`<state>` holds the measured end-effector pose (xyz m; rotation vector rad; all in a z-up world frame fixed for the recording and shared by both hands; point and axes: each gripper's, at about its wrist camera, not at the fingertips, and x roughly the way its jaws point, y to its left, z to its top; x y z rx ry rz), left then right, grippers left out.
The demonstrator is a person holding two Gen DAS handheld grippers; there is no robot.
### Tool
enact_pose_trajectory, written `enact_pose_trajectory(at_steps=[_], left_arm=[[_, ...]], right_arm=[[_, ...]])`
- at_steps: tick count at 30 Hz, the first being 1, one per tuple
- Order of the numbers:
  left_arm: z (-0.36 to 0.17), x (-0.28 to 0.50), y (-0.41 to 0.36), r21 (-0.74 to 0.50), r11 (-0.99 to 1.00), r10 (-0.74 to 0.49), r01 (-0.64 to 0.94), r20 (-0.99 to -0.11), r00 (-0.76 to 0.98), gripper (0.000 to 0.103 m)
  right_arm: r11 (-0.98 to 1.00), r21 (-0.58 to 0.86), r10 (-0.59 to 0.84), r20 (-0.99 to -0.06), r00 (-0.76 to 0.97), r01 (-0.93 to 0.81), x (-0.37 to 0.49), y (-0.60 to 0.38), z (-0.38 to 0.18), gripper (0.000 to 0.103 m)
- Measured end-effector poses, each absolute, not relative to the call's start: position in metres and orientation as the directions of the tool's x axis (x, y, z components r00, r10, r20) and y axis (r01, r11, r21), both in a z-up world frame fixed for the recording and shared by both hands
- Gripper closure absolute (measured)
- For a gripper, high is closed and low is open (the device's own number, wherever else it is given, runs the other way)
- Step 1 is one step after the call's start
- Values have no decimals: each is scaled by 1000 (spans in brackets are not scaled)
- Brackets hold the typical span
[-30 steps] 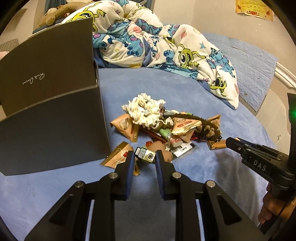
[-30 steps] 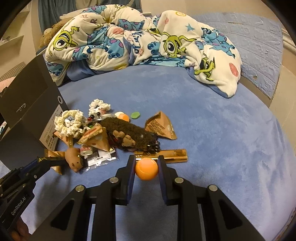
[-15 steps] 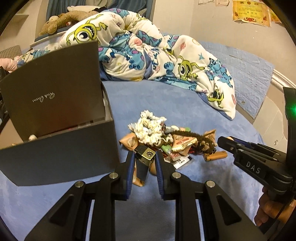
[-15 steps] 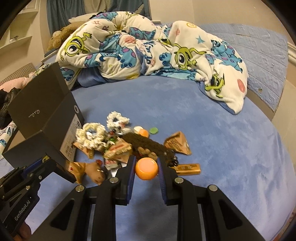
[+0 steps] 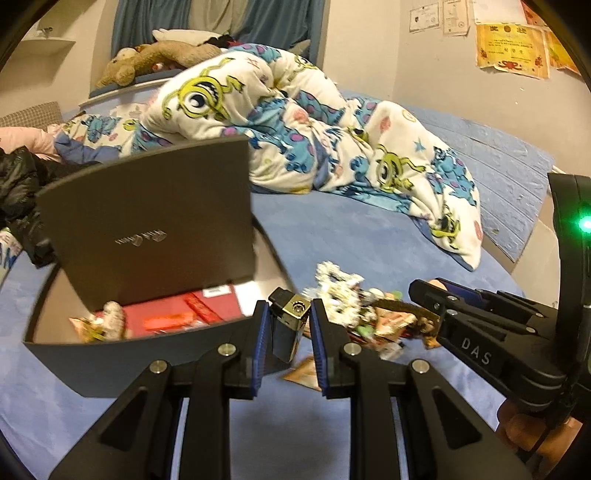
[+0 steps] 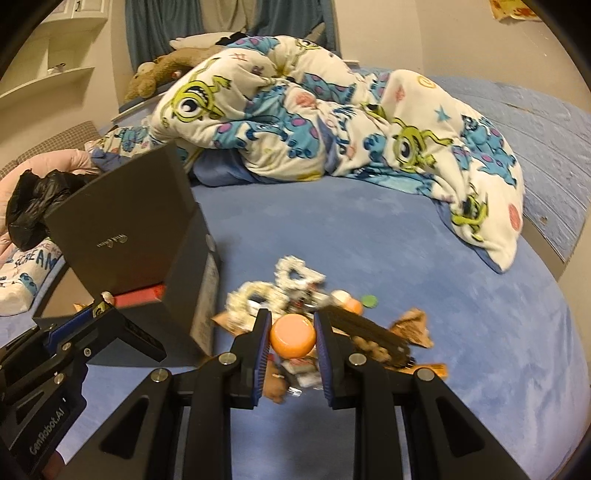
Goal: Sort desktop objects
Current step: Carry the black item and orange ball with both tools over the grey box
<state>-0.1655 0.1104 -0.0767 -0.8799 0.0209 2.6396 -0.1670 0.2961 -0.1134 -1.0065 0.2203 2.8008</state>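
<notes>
Both hand-held grippers are clamped on small things above a blue bedspread point(image 6: 424, 236). Nearest in its own view, the left gripper point(image 5: 286, 325) pinches a black and silver lighter point(image 5: 286, 325) between its blue-edged pads, the lighter tilted with its metal top uppermost. From the other wrist, the right gripper point(image 6: 291, 334) grips a small orange ball point(image 6: 292, 334) squarely between its fingers.

Just beyond the left gripper's tips stands an open dark box point(image 5: 88, 362), its lid point(image 5: 147, 225) raised upright behind it; inside lie red packets point(image 5: 177, 314) and what may be a pale fluffy thing, though blur makes that hard to tell. Right of the box, on the bedspread, sits the heap of loose items point(image 6: 295, 291): white crocheted scrunchies point(image 6: 295, 275), brown snack wrappers point(image 6: 412, 326), a dark furry toy point(image 6: 365, 328) and a green disc point(image 6: 369, 301). Further back a cartoon-monster blanket point(image 6: 314, 110) is bunched up, and a brown plush toy point(image 5: 147, 59) rests on a ledge by the blue curtains point(image 5: 258, 18).
</notes>
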Motion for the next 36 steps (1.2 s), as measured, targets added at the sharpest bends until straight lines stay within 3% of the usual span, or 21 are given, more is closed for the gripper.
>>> enact_pose_trajectory(at_steps=[18,36], left_arm=[[-51,-178,-21,-105,-978,209,-182,-557,-804,81],[-46,-196,-51,-91,-983,182,-158,-563,-807,81]], right_arm=[[-997,73,-15,-619,-786,-39,-205,179,-87,79],[-998,62,-59,-619,-783,27,-230,130,-83,79]])
